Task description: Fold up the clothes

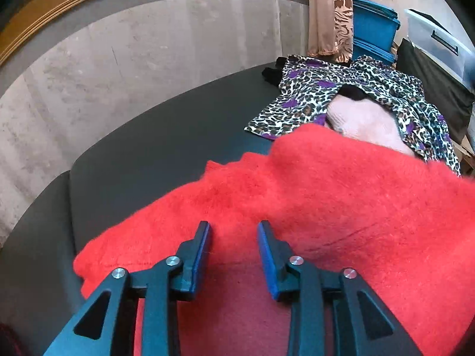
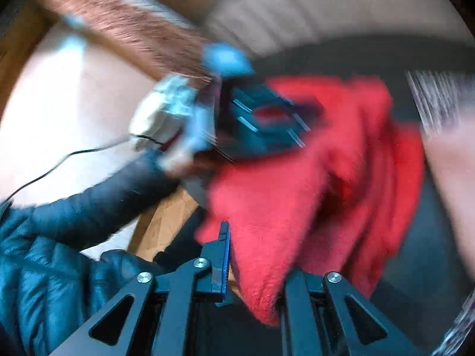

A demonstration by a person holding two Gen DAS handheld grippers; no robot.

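On the dark table [image 1: 154, 154] a fluffy red sweater [image 1: 341, 195] lies spread in front of the left gripper [image 1: 234, 228], whose fingers stand apart just over the knit with nothing pinched. Beyond the sweater sit a pale pink garment [image 1: 365, 121] and a leopard-print garment [image 1: 299, 101] with purple patches. Against the far wall, stacked blue plastic bins [image 1: 374, 32] have lids on, and a clear lidded storage box [image 1: 433, 38] stands beside them; their contents cannot be made out. From the blurred right wrist view, the right gripper [image 2: 252, 255] has its fingers pressed together on a fold of the red sweater, which drapes over one finger and hides it.
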